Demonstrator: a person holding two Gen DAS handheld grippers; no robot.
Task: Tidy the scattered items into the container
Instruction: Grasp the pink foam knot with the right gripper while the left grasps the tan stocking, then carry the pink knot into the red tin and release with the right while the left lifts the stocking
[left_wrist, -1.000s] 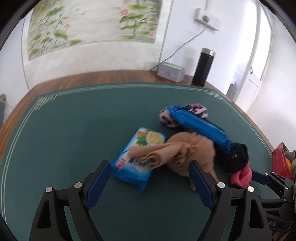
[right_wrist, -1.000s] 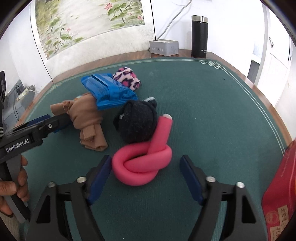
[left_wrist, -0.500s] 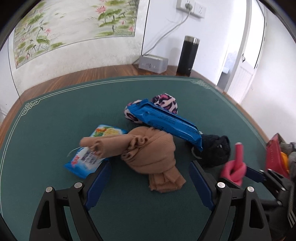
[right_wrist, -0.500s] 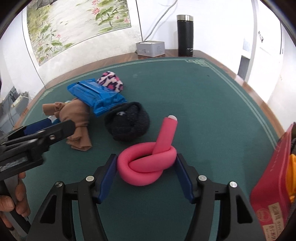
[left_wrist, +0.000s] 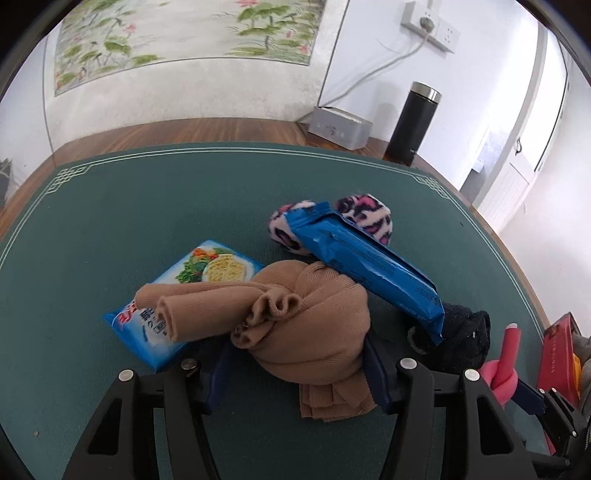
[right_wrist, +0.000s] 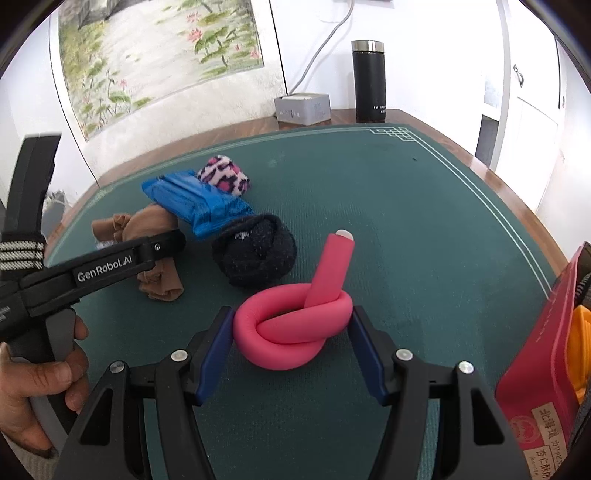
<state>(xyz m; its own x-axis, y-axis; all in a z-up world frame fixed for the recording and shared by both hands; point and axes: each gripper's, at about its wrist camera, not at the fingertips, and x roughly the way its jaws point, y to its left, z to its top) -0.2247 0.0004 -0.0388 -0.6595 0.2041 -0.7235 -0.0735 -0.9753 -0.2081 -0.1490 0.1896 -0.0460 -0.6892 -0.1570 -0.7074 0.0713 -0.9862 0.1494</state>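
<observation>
Here both tools are at the grasp step, each closing round one scattered item, nothing lifted yet. Next move, by my read: finish the squeeze, lift, carry to the red container.

Left tool (left_wrist: 297, 369): jaws part-open, straddling the tan stocking bundle (left_wrist: 314, 325). Blue pads sit right at the bundle's sides and look to be touching, but a firm grip can't be confirmed. The bundle lies between the fingers, draped partly over a cracker packet (left_wrist: 184, 295) ahead-left of the tool. Ahead-right, a blue snack bag (left_wrist: 365, 266) leans on the bundle, over a leopard-print sock (left_wrist: 365, 214); a black sock ball (left_wrist: 461, 339) is to the tool's right. Lifting may drag the blue bag along.

Right tool (right_wrist: 291, 350): jaws about half open, pads against both sides of the pink foam knot (right_wrist: 291, 328), which rests on the green counter (right_wrist: 406, 221) between the fingers. Grip looks made or nearly so. The red container (right_wrist: 535, 369) is just right of this tool, a short carry.
</observation>
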